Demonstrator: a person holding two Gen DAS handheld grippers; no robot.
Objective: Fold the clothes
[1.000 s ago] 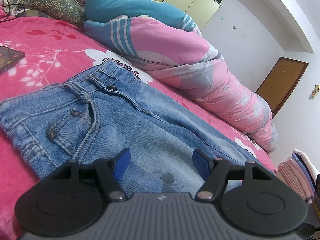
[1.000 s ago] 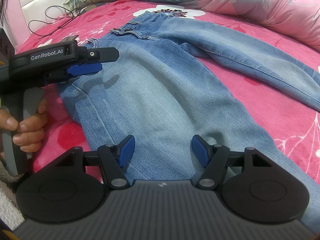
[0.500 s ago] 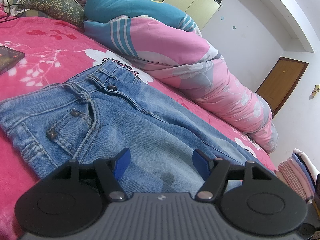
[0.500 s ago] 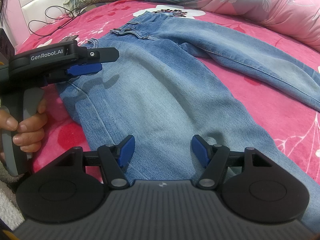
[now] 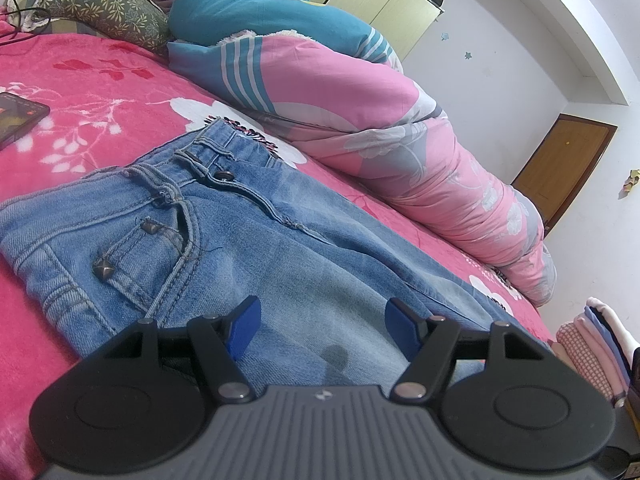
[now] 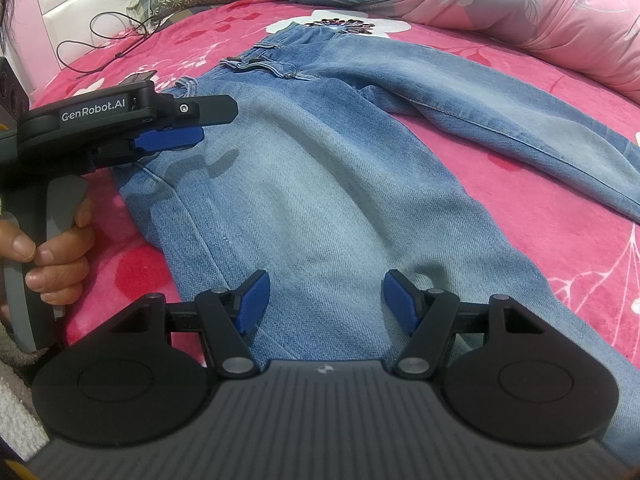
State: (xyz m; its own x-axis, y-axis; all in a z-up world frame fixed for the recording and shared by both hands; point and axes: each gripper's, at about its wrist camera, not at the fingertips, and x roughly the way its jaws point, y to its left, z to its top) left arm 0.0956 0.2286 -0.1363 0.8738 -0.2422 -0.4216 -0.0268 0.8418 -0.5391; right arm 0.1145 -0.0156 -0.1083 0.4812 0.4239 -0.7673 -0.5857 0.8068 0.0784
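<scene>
Jeans (image 6: pixel 340 200) lying unfolded, both legs spread apart; folding not yet begun.
Left gripper (image 5: pixel 322 326) and right gripper (image 6: pixel 326 300) are hovering above the denim, fingers wide, holding nothing.

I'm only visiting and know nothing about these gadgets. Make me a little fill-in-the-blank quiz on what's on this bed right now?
1. The garment spread on the pink bedspread is a pair of blue ____.
2. The jaws of the right gripper stand ____, with nothing pinched between them.
3. The rolled-up quilt lies ____ the jeans' far side, not on top of them.
4. The left gripper is held by a person's ____.

Missing words: jeans; open; beyond; hand
</scene>
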